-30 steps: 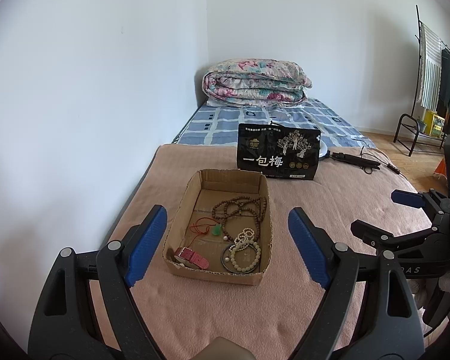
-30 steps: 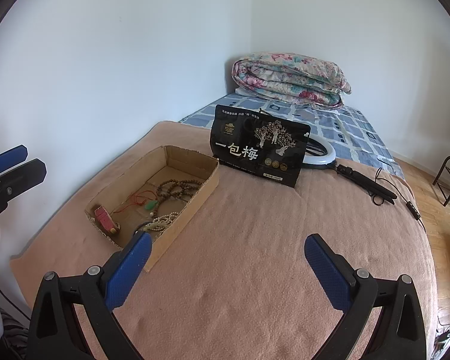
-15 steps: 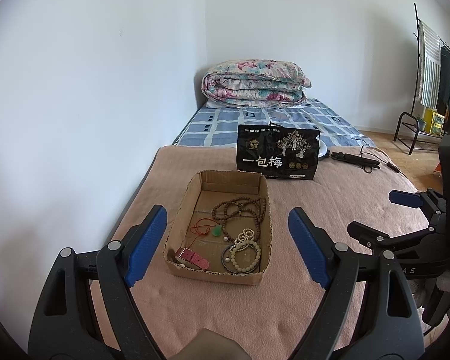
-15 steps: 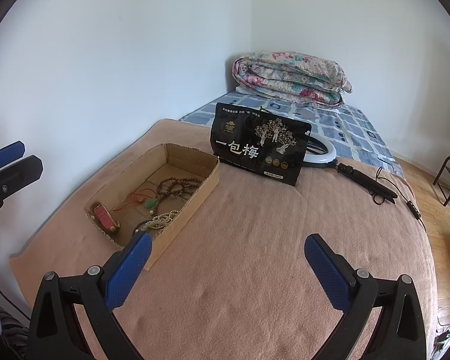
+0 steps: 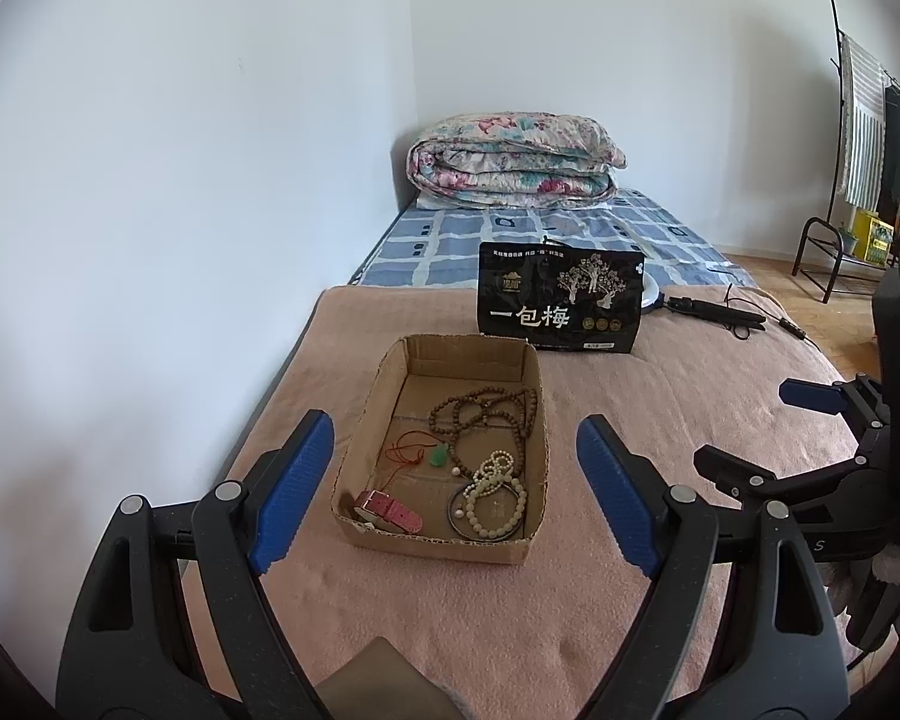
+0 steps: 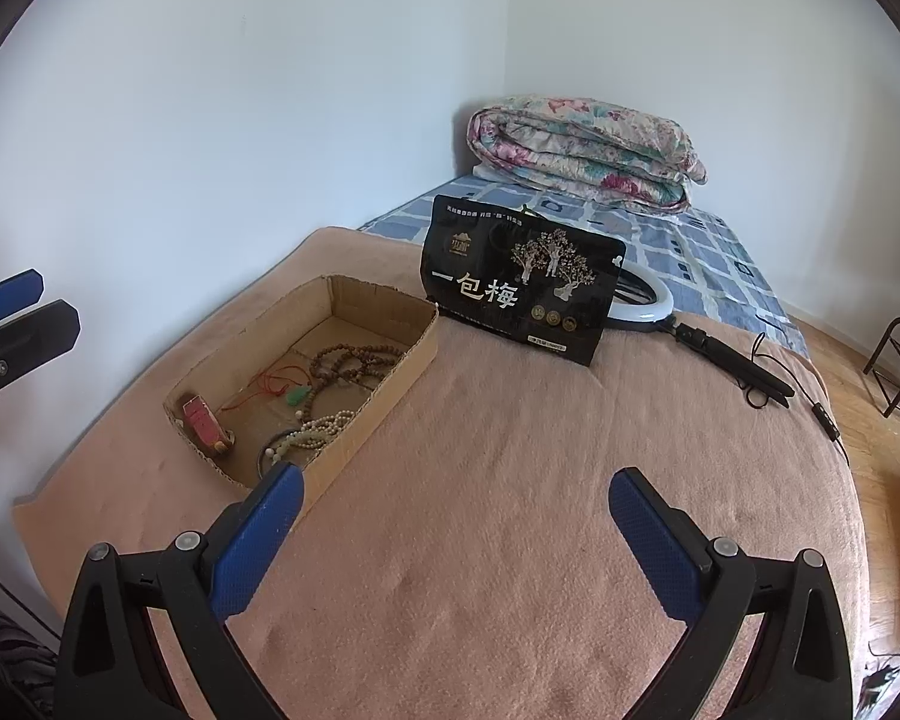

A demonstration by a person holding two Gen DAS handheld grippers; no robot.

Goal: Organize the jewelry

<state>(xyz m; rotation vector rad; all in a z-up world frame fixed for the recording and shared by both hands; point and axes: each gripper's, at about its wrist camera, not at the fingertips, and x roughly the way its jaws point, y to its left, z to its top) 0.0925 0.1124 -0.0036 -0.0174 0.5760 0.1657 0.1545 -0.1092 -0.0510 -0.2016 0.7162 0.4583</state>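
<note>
1. See the pink blanket [image 6: 510,510] spread flat under both pairs of fingers.
2. Find the black bag [image 5: 561,306] standing far ahead of the left fingers, past the box.
3. Spot the cardboard box [image 5: 438,546] just ahead of the left fingers and right between them. From the right fingers, look ahead and off to the left side.
4. Check the left gripper [image 5: 455,422]: spread wide, holding nothing. Same for the right gripper [image 6: 456,476]: spread wide, holding nothing.
5. Look in the box for all the jewelry. Start with the long brown beads [image 5: 480,408], looped up at the far end.
6. Next, the white beads [image 5: 495,492], piled at the near end, closest to the left fingers' right tip.
7. Then the pink strap [image 5: 390,510], in the near corner by the left tip.
8. Last, the little green charm [image 5: 441,455] on a red cord, in the middle.
9. Cannot tell if this is a box just filled or a box waiting to be sorted.
10. For any grab, come straight down inside the walls. Pinch one string only, softly, and lift slowly, since the brown and white strings touch and probably snag.
</note>
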